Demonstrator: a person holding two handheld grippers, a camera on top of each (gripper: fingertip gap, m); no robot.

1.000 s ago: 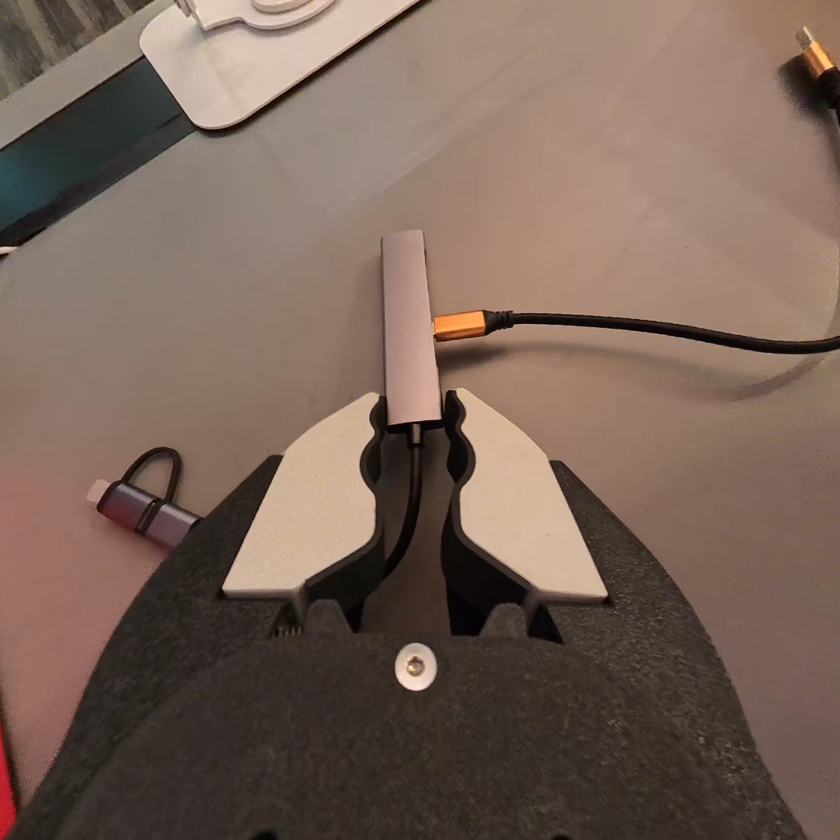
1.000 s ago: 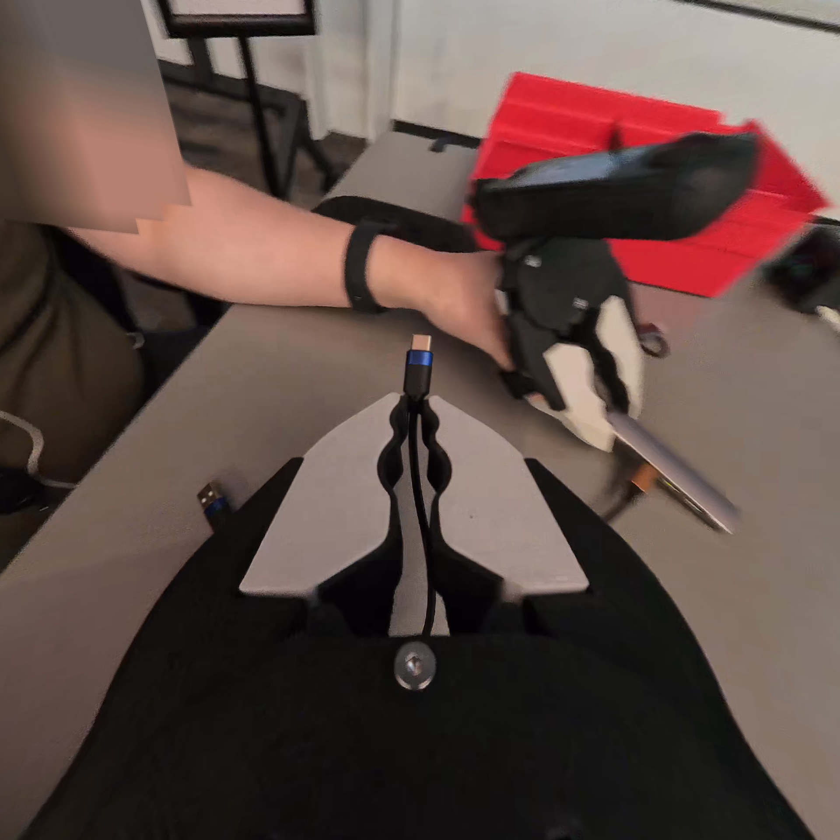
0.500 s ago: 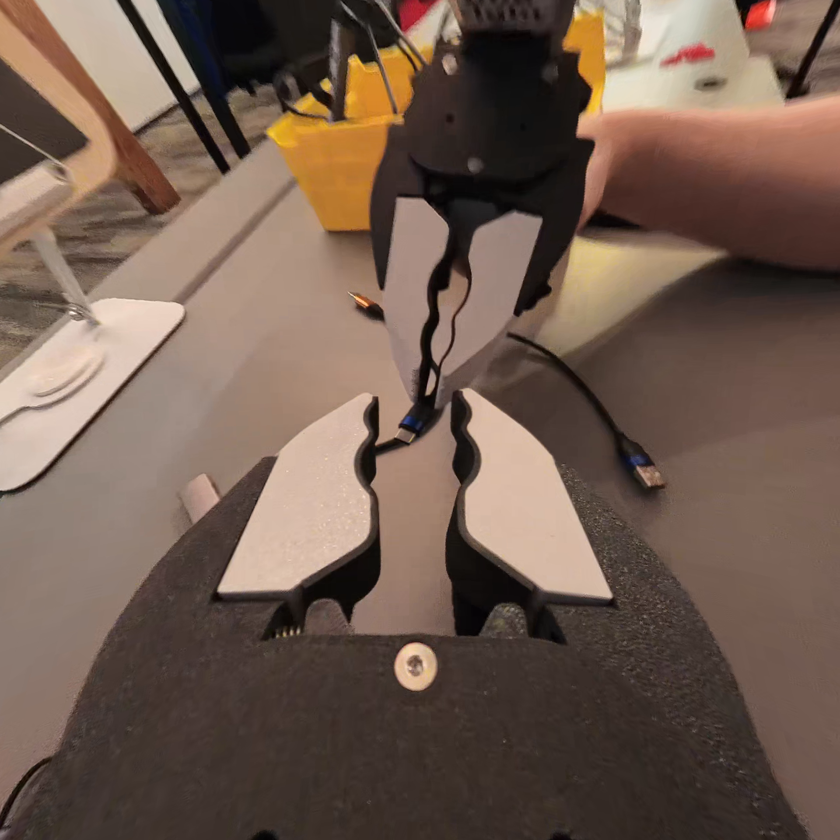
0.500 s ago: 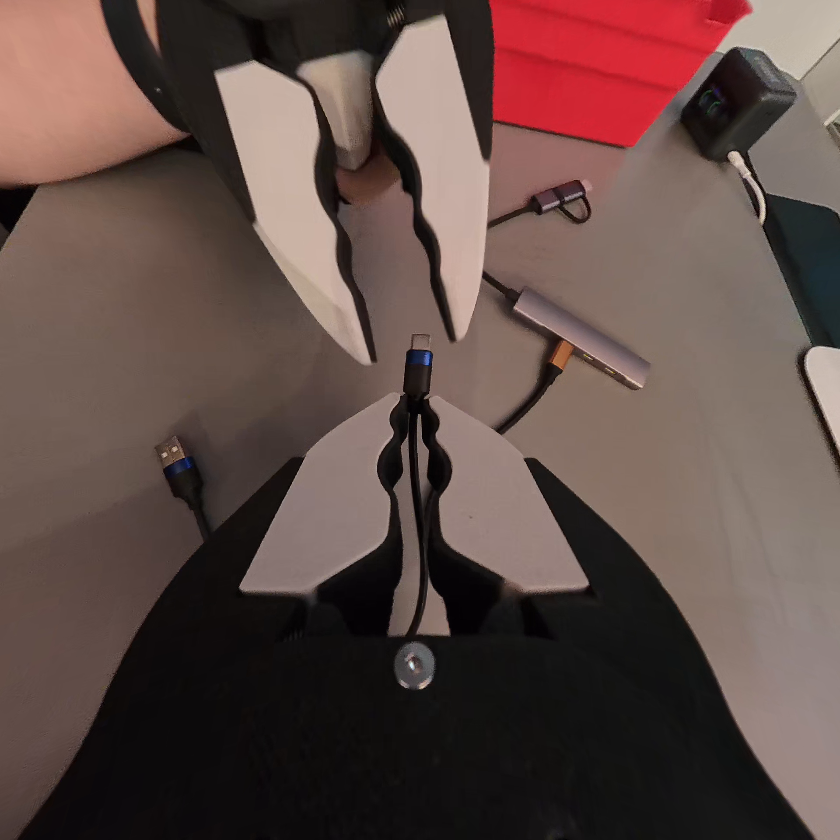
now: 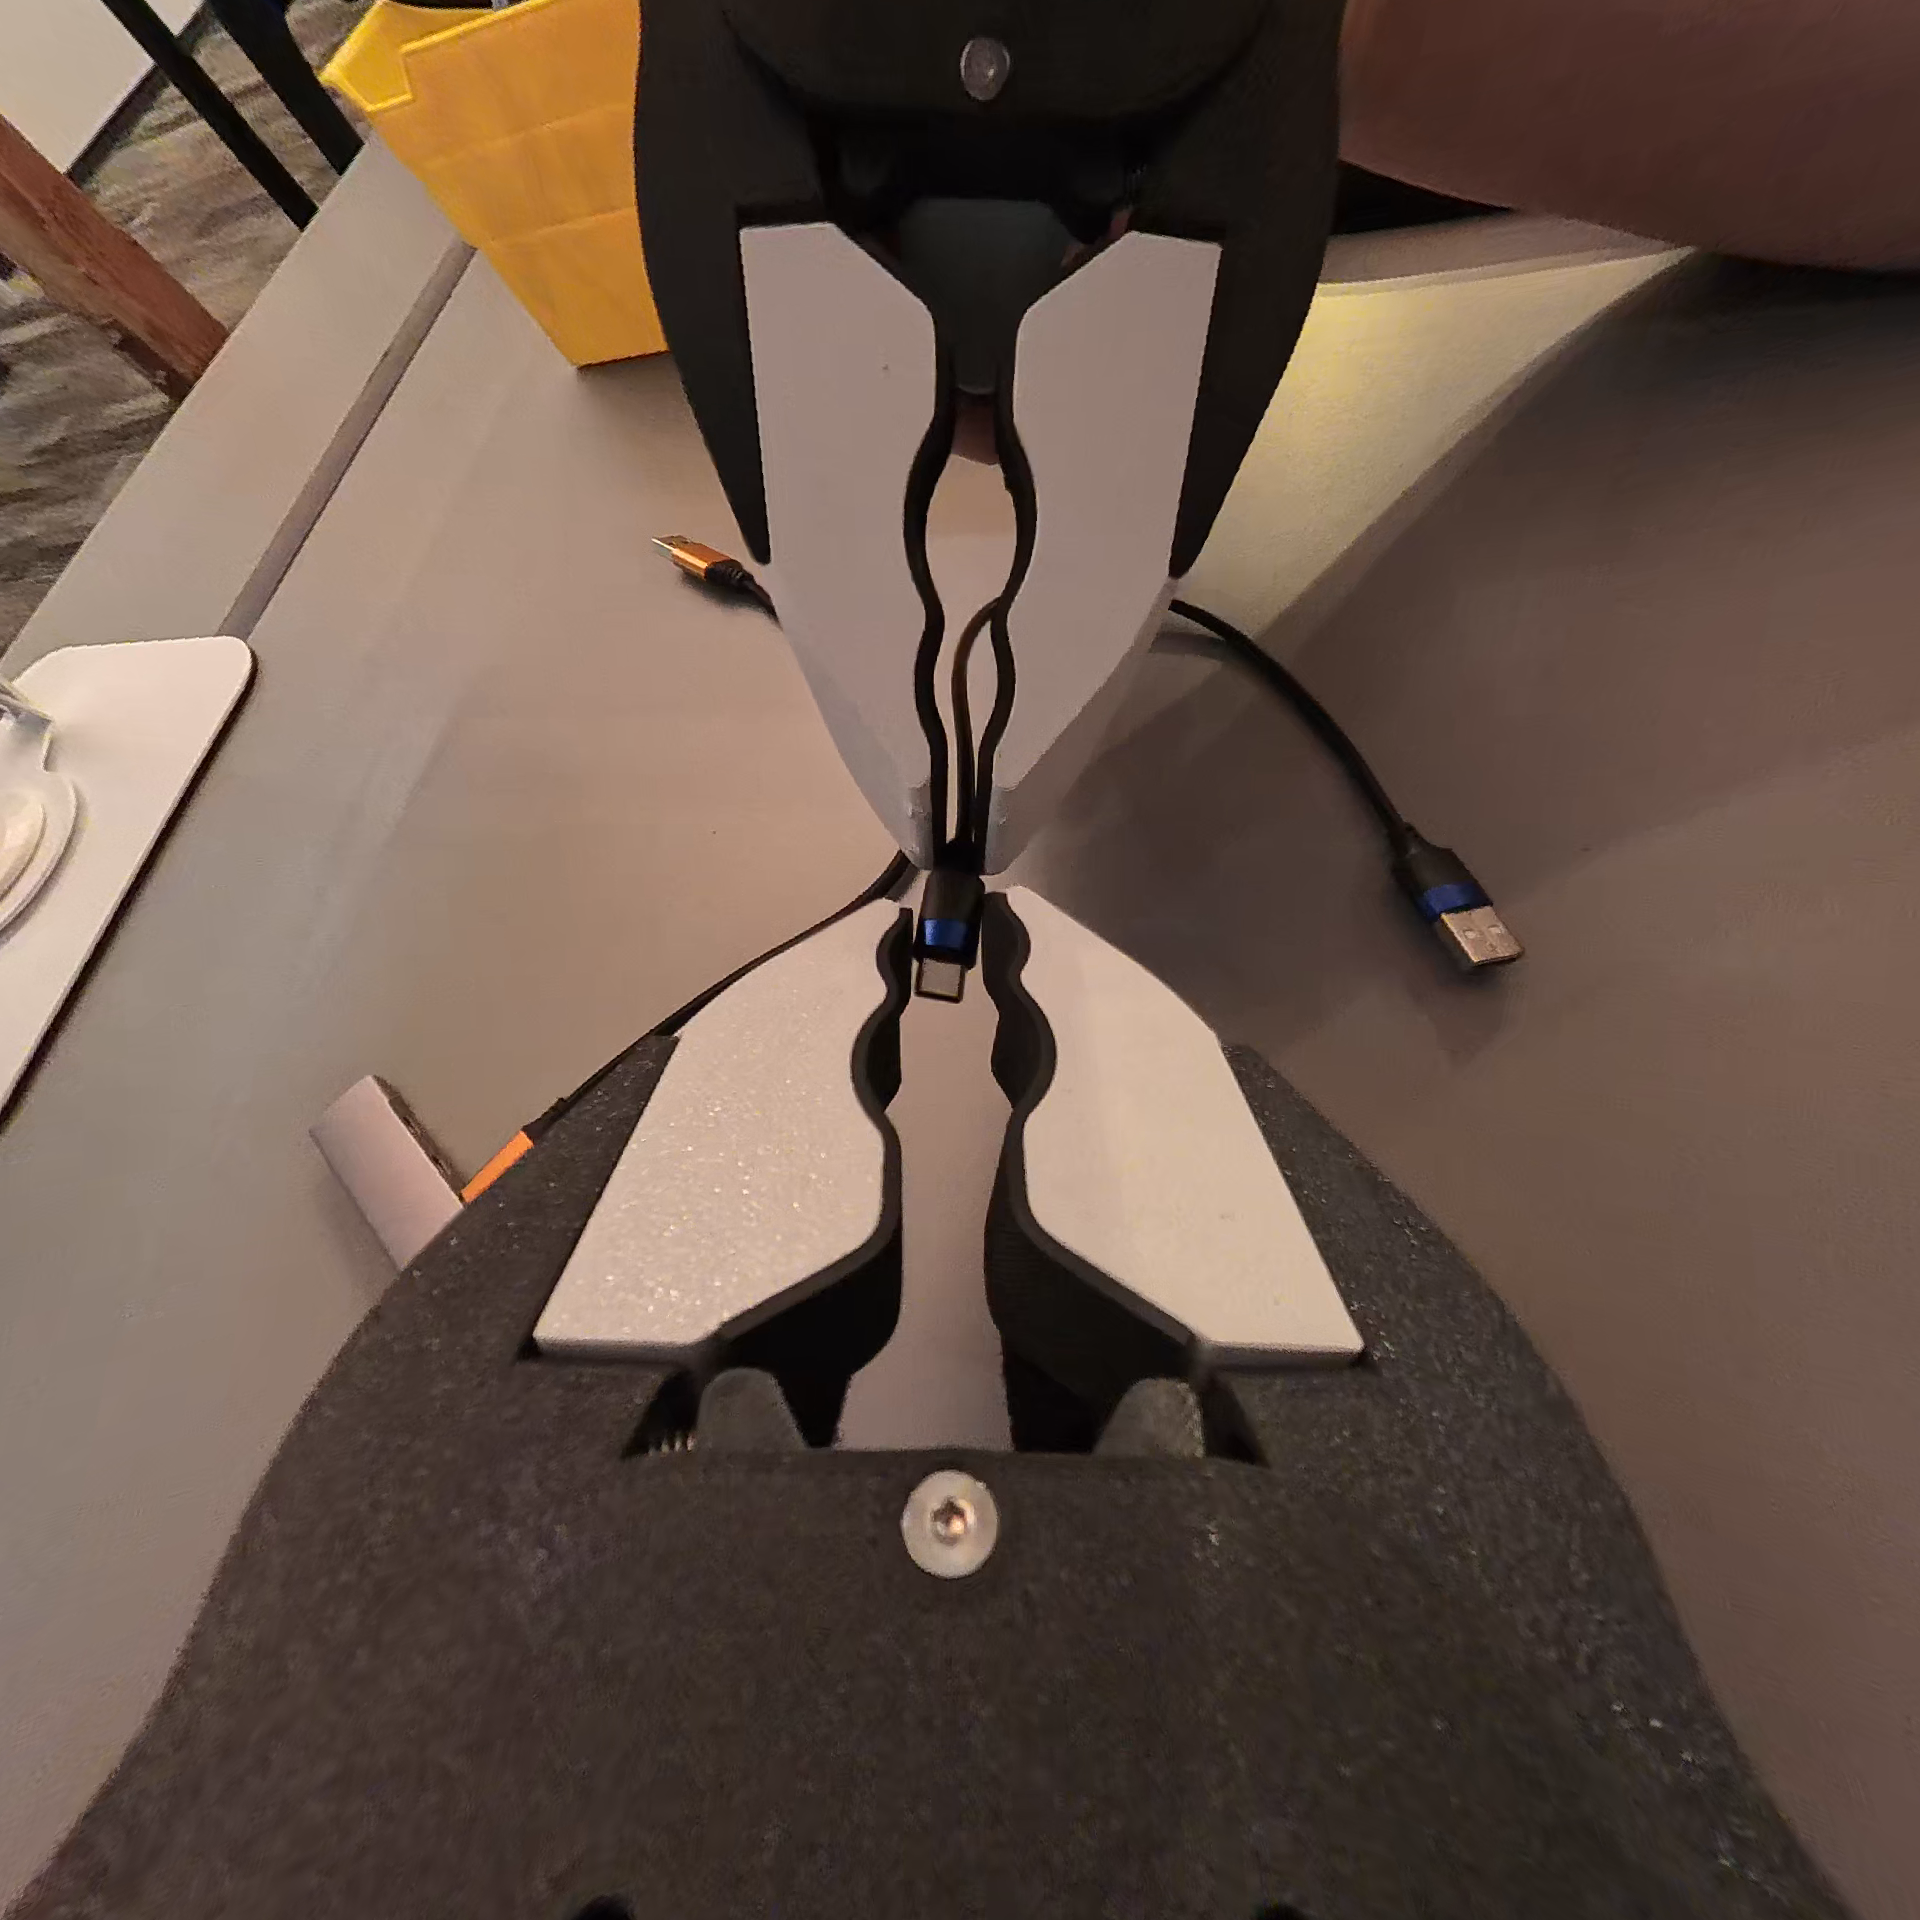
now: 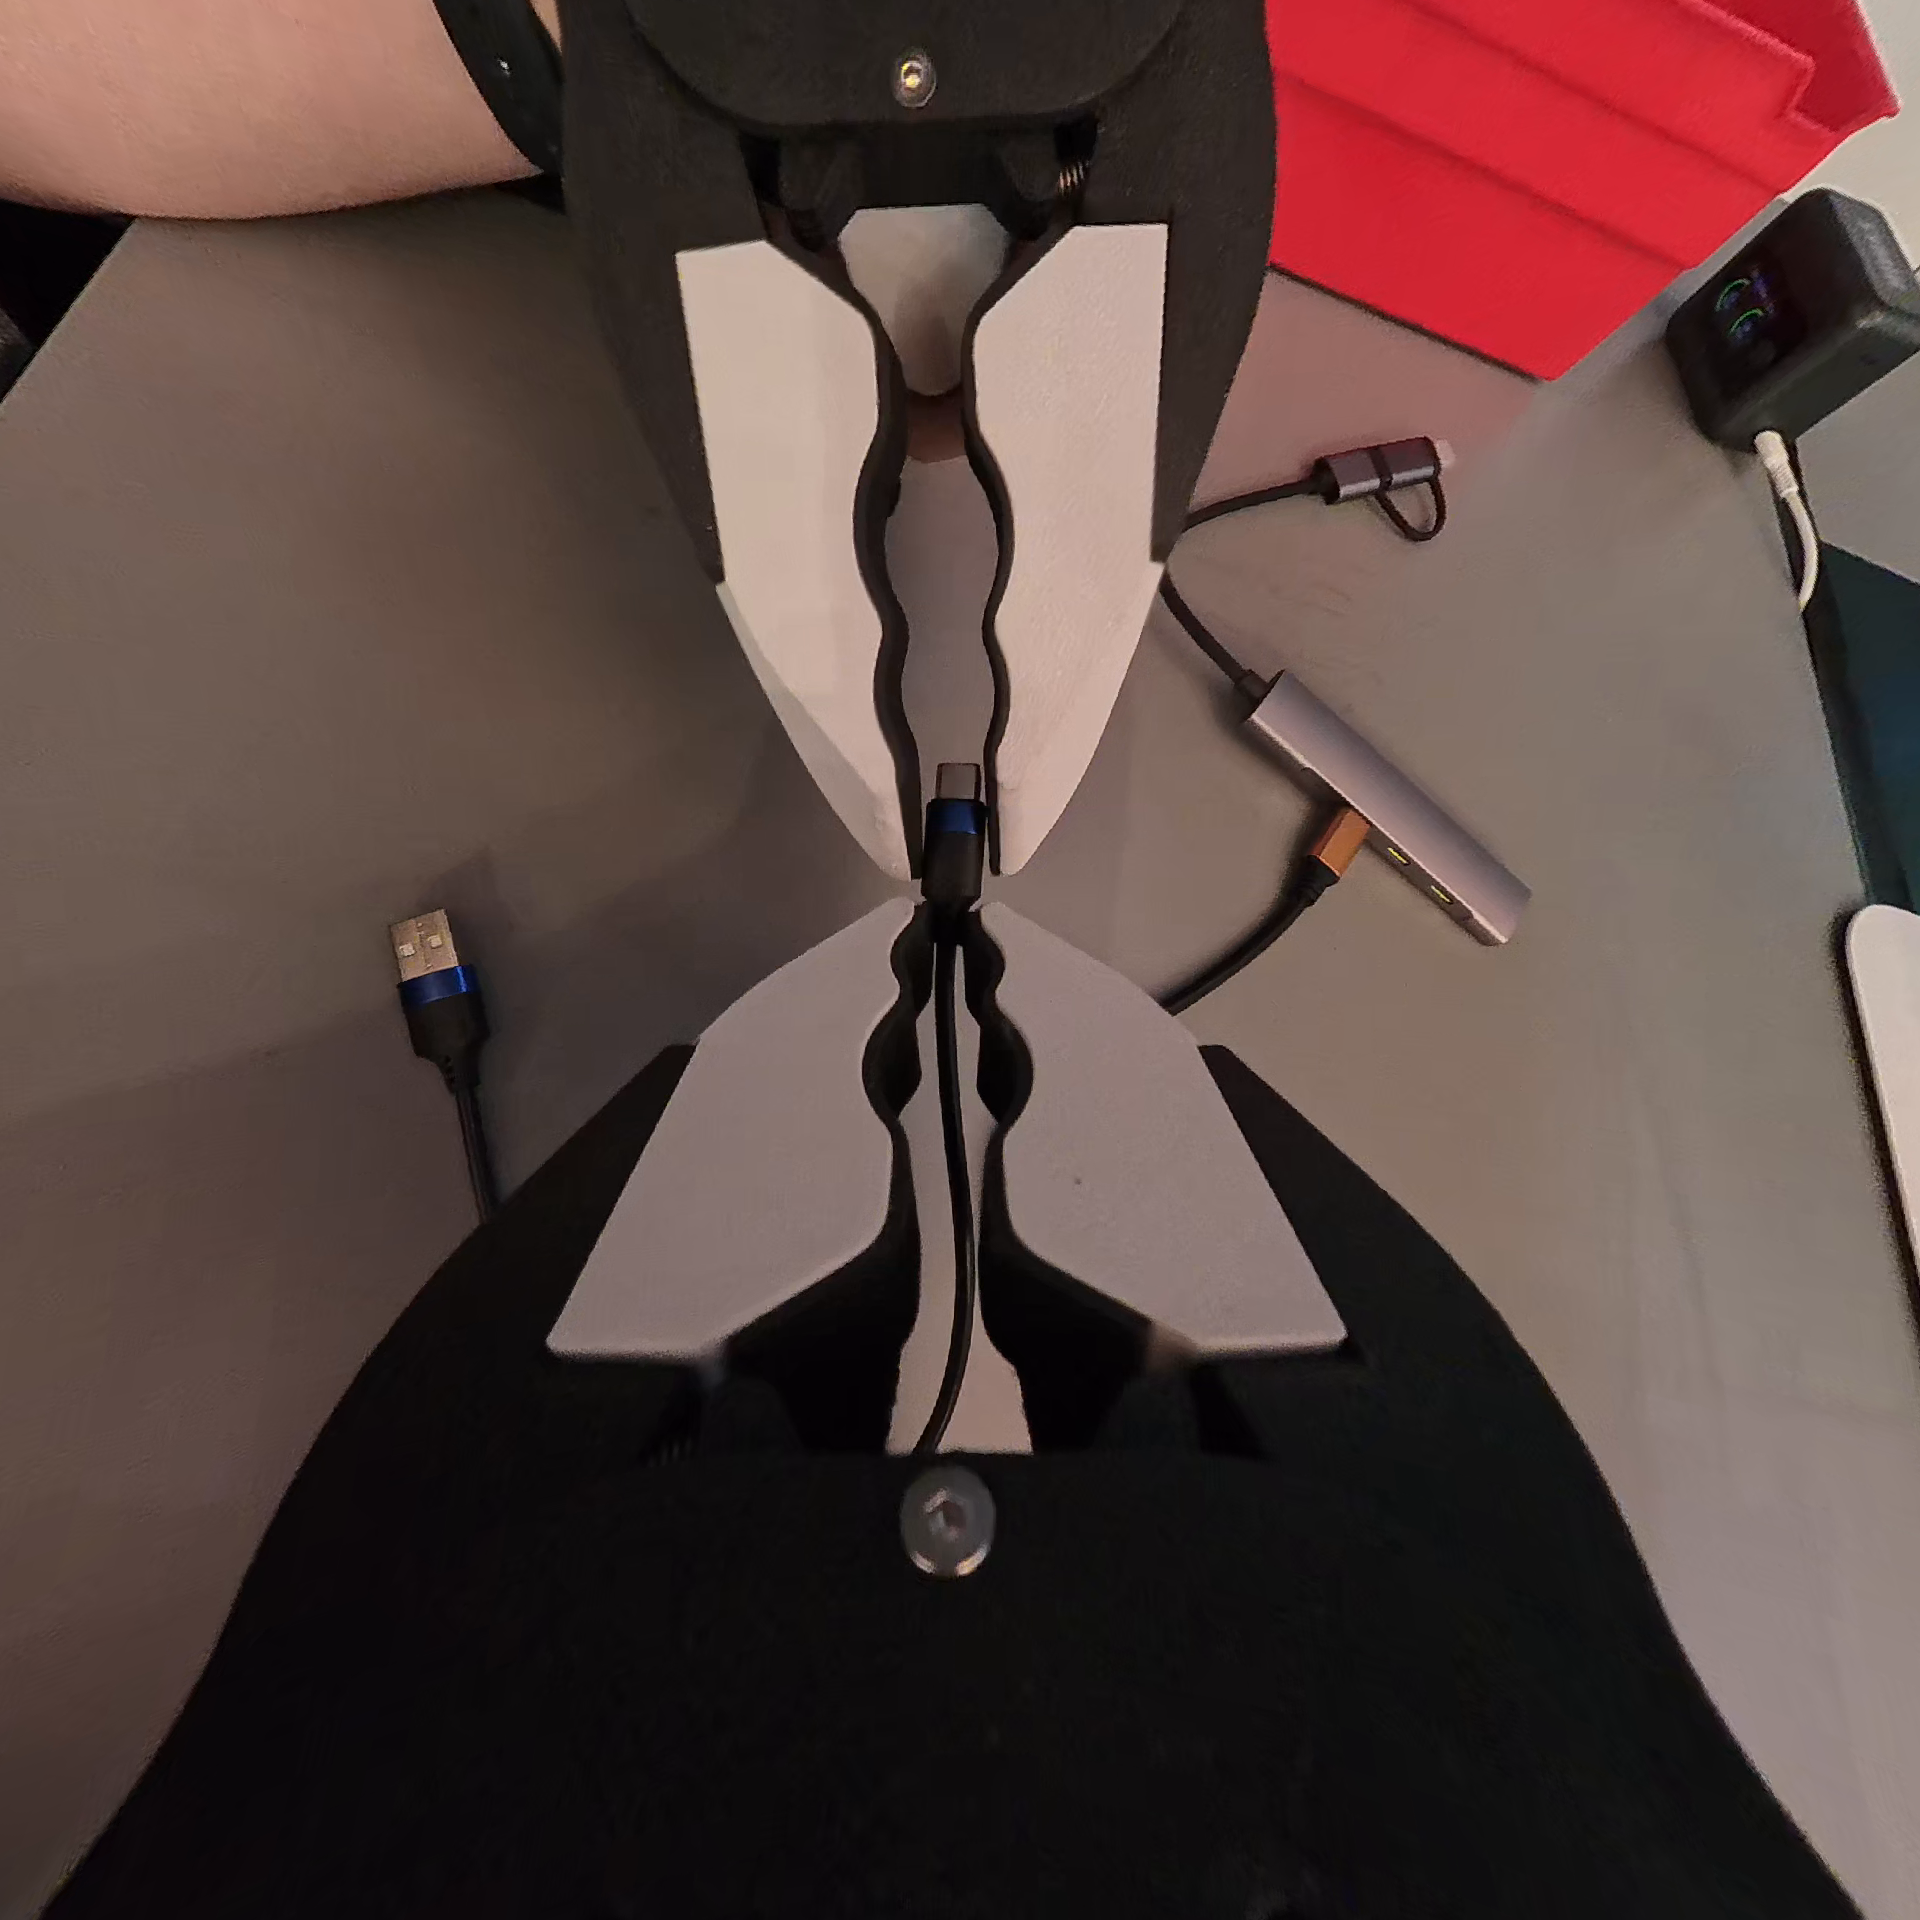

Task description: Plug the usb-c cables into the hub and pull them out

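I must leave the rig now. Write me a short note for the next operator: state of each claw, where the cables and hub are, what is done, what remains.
Right claw: shut on the blue-ringed USB-C plug, plug tip pointing at the left claw.
Left claw: open, fingertips on either side of that plug, nothing gripped.
Hub: lying on the table, held by neither claw, to the right in the right wrist view.
Done: orange USB-C cable is plugged into the hub's side.
Left: plug the blue-ringed one into the hub, then pull both out. Its USB-A end lies loose on the table.
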